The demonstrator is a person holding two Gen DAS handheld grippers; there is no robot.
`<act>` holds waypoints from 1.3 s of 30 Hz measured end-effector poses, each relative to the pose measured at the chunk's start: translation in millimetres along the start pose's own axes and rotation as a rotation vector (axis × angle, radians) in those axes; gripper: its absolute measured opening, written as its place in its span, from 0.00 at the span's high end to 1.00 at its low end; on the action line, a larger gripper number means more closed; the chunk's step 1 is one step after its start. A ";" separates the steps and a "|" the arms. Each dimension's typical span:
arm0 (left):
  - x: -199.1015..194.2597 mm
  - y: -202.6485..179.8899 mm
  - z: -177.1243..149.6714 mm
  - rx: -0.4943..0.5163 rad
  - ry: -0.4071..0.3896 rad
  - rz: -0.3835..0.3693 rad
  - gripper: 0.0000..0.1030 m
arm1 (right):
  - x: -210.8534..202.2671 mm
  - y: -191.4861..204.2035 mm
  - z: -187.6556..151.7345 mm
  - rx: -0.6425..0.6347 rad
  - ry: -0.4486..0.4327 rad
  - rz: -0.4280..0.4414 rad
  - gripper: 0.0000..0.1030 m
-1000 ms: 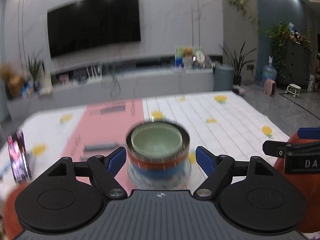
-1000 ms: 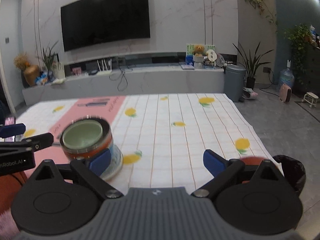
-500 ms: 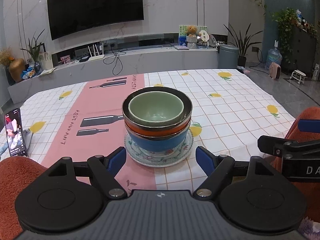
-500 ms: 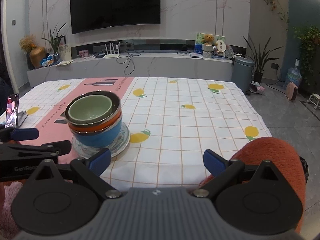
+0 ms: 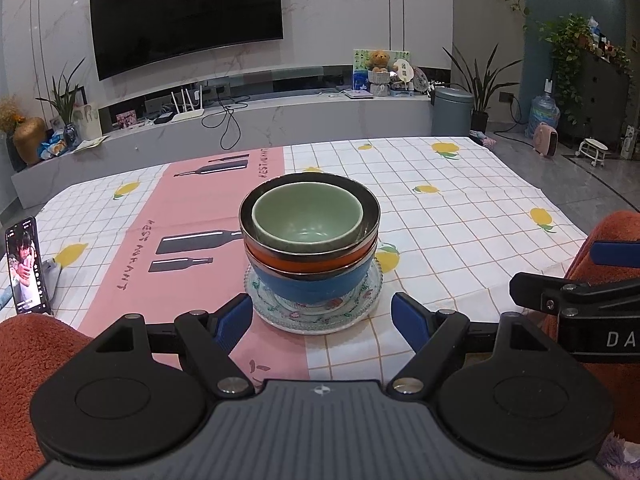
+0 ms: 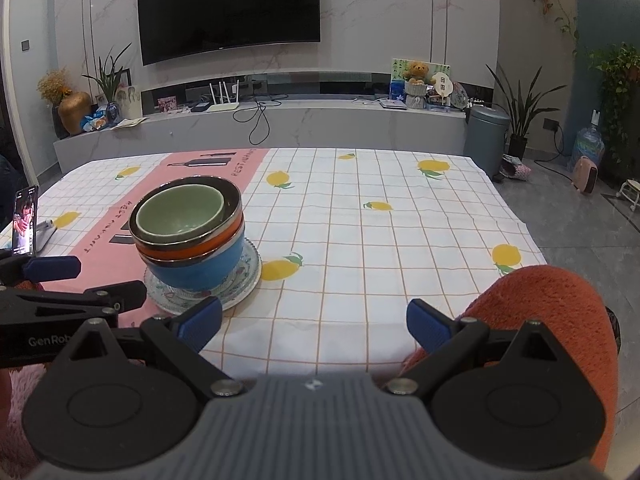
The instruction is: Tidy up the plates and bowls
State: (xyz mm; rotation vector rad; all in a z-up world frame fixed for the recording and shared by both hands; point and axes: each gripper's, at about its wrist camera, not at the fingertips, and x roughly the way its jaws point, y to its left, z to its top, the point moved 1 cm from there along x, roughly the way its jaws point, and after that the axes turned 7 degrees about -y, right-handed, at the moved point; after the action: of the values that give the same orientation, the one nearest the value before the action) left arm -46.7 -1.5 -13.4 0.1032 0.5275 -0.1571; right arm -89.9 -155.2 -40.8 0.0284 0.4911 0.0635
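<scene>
A stack of bowls stands on a patterned glass plate (image 5: 316,316) on the table: a green bowl (image 5: 307,222) inside a steel-rimmed orange bowl (image 5: 308,260), on a blue bowl (image 5: 312,286). My left gripper (image 5: 322,316) is open and empty, just in front of the plate. My right gripper (image 6: 314,322) is open and empty, to the right of the stack (image 6: 188,236). The plate also shows in the right wrist view (image 6: 244,280).
A phone (image 5: 28,268) stands propped at the table's left edge. The tablecloth (image 5: 460,208) is white check with lemons and a pink strip. Orange sleeves (image 6: 552,308) sit at the near edge. A TV bench and a bin (image 6: 486,134) lie beyond the table.
Both grippers have drawn back from the stack and steadied; the stack now stands still on the plate, farther from the left fingers. Both stay open.
</scene>
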 end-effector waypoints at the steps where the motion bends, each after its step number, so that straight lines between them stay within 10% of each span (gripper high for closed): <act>1: 0.0 0.0 0.0 0.000 0.000 -0.001 0.10 | -0.3 0.2 0.2 -0.001 -0.001 0.000 0.06; 39: -3.8 0.6 1.2 0.003 -0.017 -0.002 0.10 | 1.2 1.7 -4.0 0.002 0.004 0.015 0.06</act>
State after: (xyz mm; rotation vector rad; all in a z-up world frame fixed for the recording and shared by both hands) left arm -49.3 -0.6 -10.3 0.1045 0.5105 -0.1604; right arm -90.8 -153.4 -44.9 0.0343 0.4955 0.0776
